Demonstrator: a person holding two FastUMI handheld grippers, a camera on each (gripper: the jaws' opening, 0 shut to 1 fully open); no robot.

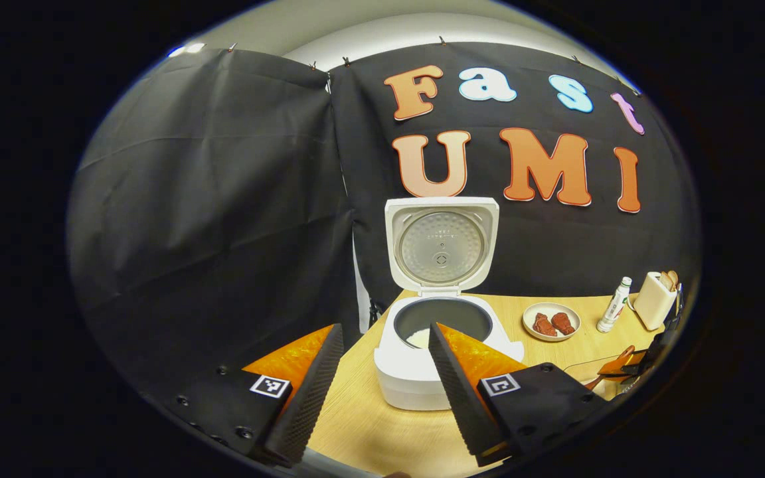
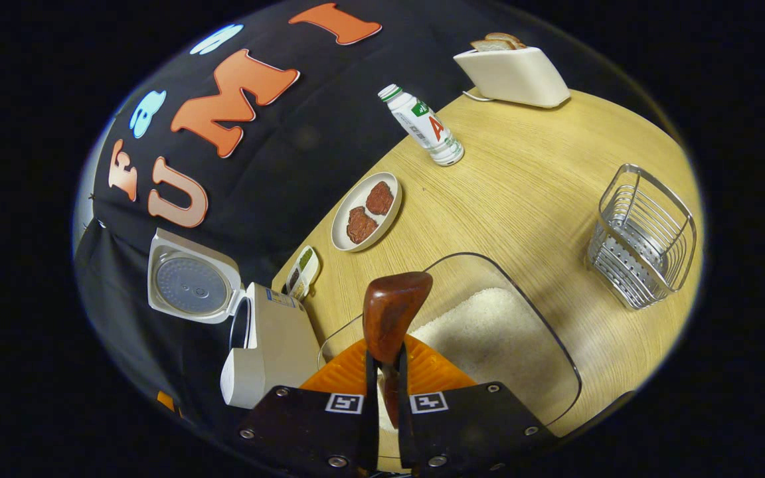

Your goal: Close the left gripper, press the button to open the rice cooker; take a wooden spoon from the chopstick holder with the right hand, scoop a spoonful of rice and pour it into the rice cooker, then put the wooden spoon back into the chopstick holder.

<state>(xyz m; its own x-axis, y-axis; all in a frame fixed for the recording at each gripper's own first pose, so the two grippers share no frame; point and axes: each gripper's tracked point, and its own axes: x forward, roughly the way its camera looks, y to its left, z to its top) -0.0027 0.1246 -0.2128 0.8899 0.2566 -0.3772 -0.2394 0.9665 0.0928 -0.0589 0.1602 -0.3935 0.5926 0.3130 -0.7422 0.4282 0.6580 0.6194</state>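
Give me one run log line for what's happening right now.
cooker: lid open | right tool: shut on spoon, above rice tray | left tool: open, idle

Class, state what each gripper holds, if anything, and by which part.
The right gripper clamps the wooden spoon by its handle; the left gripper is open and holds nothing.

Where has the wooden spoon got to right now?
In the right gripper view the wooden spoon is clamped in the right gripper, bowl up over the clear rice container.

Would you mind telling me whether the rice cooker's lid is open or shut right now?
Open. In the left gripper view the lid stands upright behind the rice cooker, leaving the inner pot exposed.
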